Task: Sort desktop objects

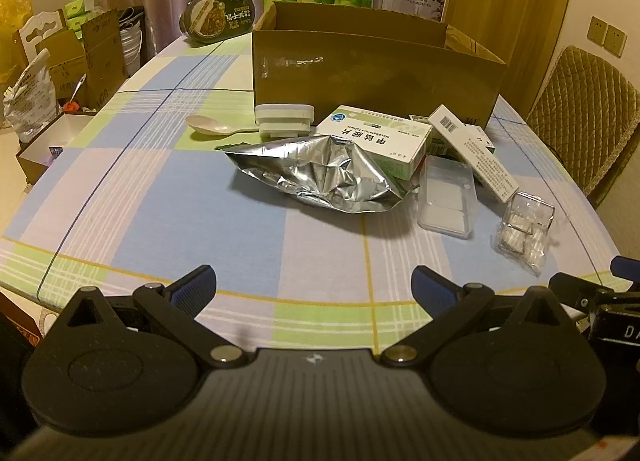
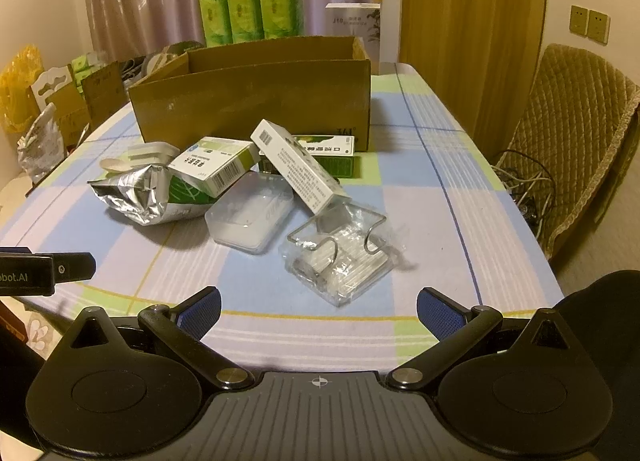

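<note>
Desktop objects lie in a loose heap on the pastel checked tablecloth (image 1: 168, 197), just in front of the open brown cardboard box (image 1: 376, 73) that stands toward the far side of the table. In the heap are a crumpled silver foil pouch (image 1: 324, 173), a white-and-green medicine carton (image 1: 380, 143) resting partly on the pouch, a long white carton with a barcode (image 2: 298, 165) leaning tilted across its neighbours, a frosted clear plastic case (image 2: 250, 217), a clear plastic packet holding a bent wire clip (image 2: 340, 257) nearest the right side, a pale plastic spoon (image 1: 218, 127) and a white ribbed plastic piece (image 1: 285, 119) beside it. The left gripper (image 1: 314, 287) hovers above the near edge of the table with its blue-padded fingers (image 1: 192, 289) spread wide and nothing between them; the right gripper (image 2: 318, 311) is likewise spread and empty, low over the near edge and facing the clear packet. By my reading the sorting has not yet begun, or sits between picks: whether the box already holds anything cannot be seen. The next move likely calls for choosing one item, probably the clear packet for the right gripper or the foil pouch for the left, then descending squarely over it. The packet looks slippery and the pouch crushable, so a gentle closing seems wise.
</note>
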